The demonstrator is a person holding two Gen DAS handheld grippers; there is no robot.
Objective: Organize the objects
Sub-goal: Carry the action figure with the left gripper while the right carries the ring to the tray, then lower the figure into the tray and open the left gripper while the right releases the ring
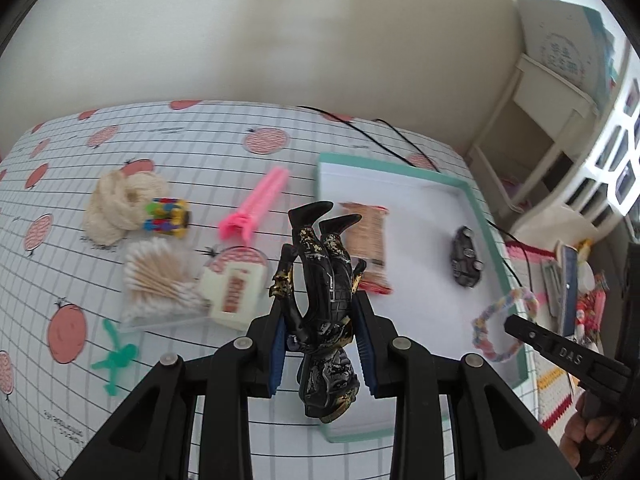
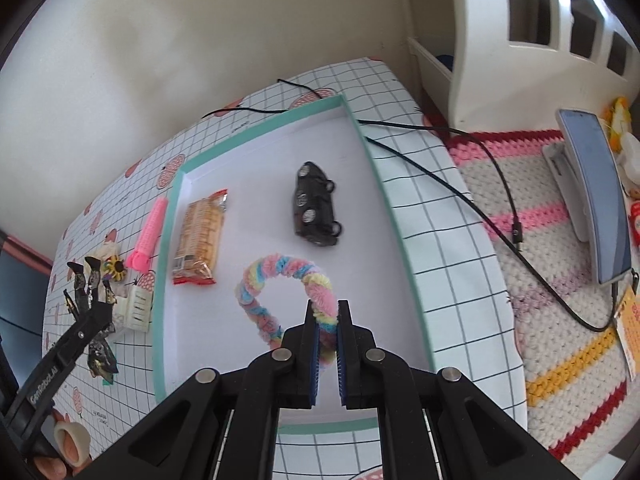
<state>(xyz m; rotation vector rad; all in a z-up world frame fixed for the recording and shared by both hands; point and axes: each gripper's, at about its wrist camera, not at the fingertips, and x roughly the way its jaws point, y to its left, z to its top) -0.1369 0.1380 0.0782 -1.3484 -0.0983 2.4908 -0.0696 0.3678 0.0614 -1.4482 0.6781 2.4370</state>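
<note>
My left gripper is shut on a black and gold figurine, held upside down above the table beside the tray's left edge; it also shows in the right wrist view. My right gripper is shut on a pastel fuzzy ring over the mint-rimmed white tray. In the tray lie a black toy car and a cracker packet.
On the checked tablecloth left of the tray lie a pink clip, a cotton swab box, a cream eraser, a rope coil, a colourful toy and a green figure. Black cables and a phone lie right.
</note>
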